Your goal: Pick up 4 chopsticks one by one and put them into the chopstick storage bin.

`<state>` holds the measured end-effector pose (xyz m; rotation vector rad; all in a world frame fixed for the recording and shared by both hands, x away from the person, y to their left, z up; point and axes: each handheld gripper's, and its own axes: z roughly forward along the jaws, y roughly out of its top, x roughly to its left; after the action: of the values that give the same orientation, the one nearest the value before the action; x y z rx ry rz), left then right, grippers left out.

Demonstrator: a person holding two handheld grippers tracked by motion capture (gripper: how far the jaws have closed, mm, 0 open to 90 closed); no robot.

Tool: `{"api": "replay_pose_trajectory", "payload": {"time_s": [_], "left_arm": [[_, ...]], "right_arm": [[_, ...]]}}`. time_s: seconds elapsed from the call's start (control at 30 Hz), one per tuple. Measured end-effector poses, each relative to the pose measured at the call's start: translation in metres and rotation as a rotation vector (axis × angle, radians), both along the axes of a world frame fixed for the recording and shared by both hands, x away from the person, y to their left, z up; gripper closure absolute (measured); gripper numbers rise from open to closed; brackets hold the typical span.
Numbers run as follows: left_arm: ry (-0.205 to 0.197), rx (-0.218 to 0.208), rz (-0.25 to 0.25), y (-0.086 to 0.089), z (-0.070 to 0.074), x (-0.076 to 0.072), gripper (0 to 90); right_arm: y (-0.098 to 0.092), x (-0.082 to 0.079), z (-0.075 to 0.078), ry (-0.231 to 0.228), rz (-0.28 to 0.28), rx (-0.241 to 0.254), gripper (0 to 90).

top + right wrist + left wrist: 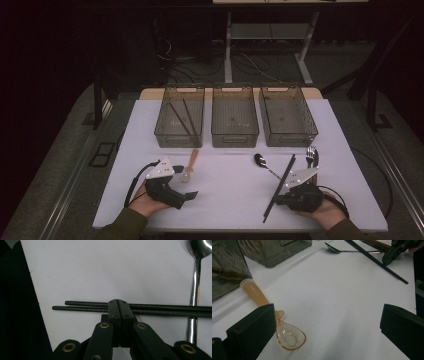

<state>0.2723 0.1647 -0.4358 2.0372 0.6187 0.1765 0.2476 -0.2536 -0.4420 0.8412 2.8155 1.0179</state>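
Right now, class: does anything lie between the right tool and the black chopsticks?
No. The right tool, jaws shut, already sits at the black chopsticks; the metal spoon lies crosswise beside it, not between them.

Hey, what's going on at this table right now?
A person is sorting cutlery into three bins using two handheld claws. The right claw is shut, its tips at a pair of black chopsticks lying on the table beside a metal spoon. The left claw is open, near a clear amber spoon. The left bin already holds chopsticks.
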Motion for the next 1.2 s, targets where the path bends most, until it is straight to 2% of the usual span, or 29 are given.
{"api": "replay_pose_trajectory", "payload": {"time_s": [1.2], "left_arm": [[0.002, -0.001, 0.002, -0.001, 0.000, 0.000, 0.0]], "right_arm": [[0.021, 0.013, -0.001, -0.037, 0.011, 0.005, 89.5]]}}
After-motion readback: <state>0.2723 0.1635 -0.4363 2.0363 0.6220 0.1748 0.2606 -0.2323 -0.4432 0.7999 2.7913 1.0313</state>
